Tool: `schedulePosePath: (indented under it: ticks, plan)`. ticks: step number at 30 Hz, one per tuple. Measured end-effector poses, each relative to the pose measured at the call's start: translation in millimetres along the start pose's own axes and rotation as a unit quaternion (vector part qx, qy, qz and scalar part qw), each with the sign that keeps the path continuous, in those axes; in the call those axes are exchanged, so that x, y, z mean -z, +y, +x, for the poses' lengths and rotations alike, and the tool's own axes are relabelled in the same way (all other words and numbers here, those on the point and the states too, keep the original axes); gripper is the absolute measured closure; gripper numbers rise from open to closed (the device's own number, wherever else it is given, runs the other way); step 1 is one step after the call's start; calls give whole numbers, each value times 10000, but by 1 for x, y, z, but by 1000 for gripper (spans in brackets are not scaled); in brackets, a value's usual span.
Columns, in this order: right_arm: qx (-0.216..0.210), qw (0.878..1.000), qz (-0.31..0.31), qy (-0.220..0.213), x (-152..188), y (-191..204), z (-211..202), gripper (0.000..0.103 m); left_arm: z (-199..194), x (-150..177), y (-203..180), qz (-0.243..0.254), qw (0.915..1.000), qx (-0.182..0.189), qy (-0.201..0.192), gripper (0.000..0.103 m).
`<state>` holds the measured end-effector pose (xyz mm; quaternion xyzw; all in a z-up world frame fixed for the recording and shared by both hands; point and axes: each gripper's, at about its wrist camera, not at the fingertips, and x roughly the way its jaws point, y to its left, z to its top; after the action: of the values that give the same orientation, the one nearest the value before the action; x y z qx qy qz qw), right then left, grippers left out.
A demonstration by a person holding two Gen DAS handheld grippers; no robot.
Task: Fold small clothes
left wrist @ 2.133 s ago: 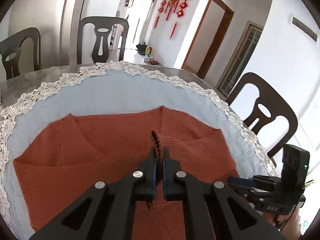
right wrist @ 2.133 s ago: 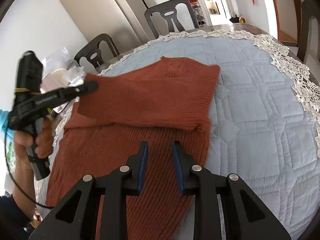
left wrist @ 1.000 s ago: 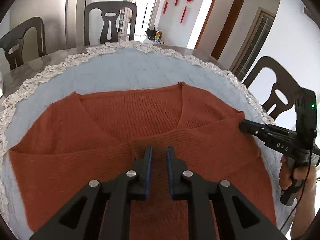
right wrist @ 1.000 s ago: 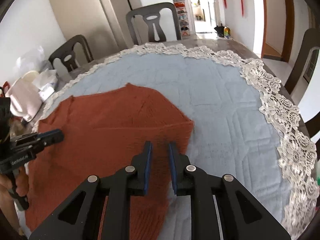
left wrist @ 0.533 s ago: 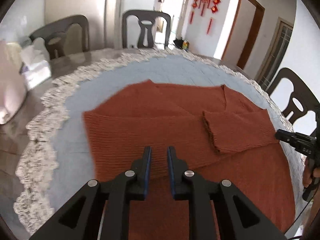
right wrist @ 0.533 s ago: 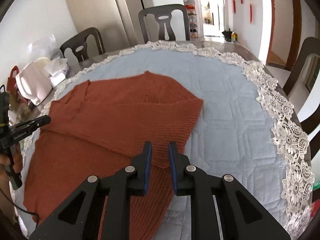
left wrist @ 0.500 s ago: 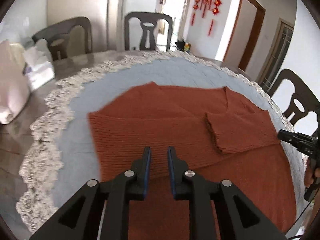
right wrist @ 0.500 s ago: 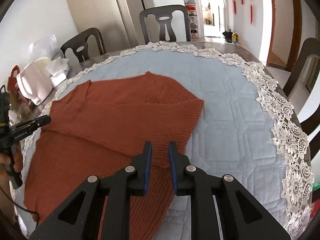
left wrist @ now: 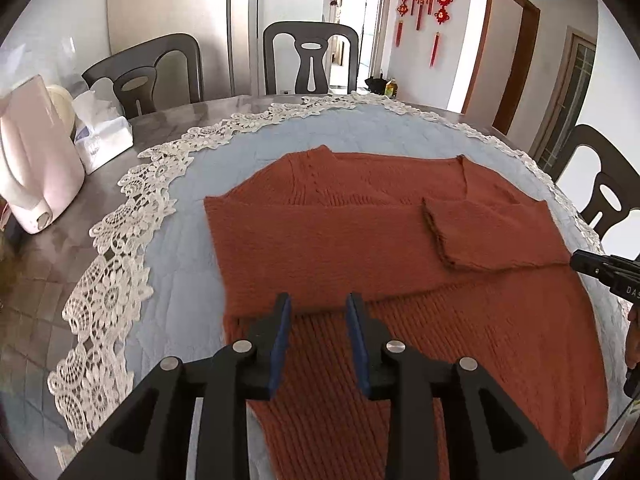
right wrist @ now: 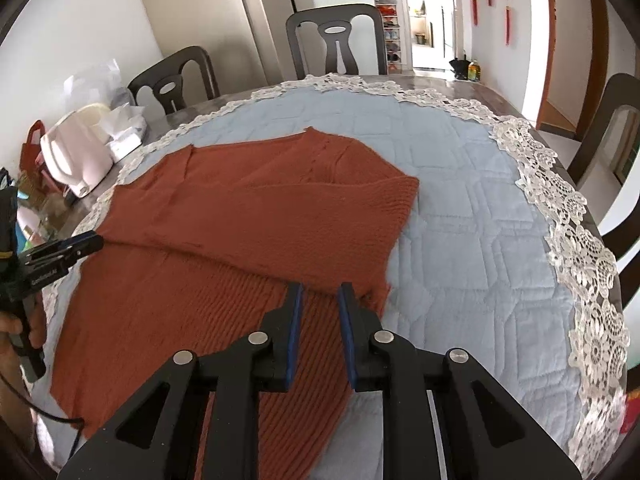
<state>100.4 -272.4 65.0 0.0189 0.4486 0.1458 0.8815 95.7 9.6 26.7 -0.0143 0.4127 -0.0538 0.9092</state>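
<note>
A rust-coloured knitted sweater [left wrist: 360, 240] lies flat on the blue quilted cloth [left wrist: 248, 136], with both sleeves folded across its chest. My left gripper [left wrist: 318, 304] hovers over the sweater's left side, below the folded sleeve; its jaws are opening with nothing between them. My right gripper [right wrist: 320, 292] hangs over the sweater's [right wrist: 240, 216] right side near the folded sleeve's lower edge; its jaws are also opening and hold nothing. Each gripper shows at the edge of the other's view: the right gripper [left wrist: 592, 264] and the left gripper [right wrist: 90, 242].
The cloth has a white lace border [left wrist: 120, 248] and covers a round grey table [left wrist: 36, 280]. A white kettle [left wrist: 36, 160] and a tissue pack [left wrist: 100, 132] stand at the table's left. Dark chairs [left wrist: 310, 56] surround it. A hand [right wrist: 20, 332] holds the left gripper.
My left gripper let go of the sleeve cuff, which now lies across the chest, and swung to the sweater's left side. Both grippers' jaws have widened.
</note>
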Motion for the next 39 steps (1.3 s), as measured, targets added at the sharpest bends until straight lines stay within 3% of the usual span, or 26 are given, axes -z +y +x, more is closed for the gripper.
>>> schedulePosePath:
  ticks: [3,18,24,30,36,39]
  plan:
    - [-143,9999,45,-14,6,4,-5,62,-8,6,-2,41,10000,-67,-58,66]
    - [-290,9990,322,141,53,3,-23,60,-32,50,4,-46,9999,-145,-7,57]
    - [-541,9970,519,187,71,0,-34,60,-40,72,10,-260,9994,210,124,52]
    - [-1052,9912,771,214,93,2,-46,60,-54,89,15,-592,9961,628,165,50]
    - [-1755,9778,1078,385,112,4,-54,59,-72,110,12,-755,9920,1001,151,50]
    - [-1773,9775,1078,374,113,8,-54,59,-77,117,11,-813,9898,1161,152,50]
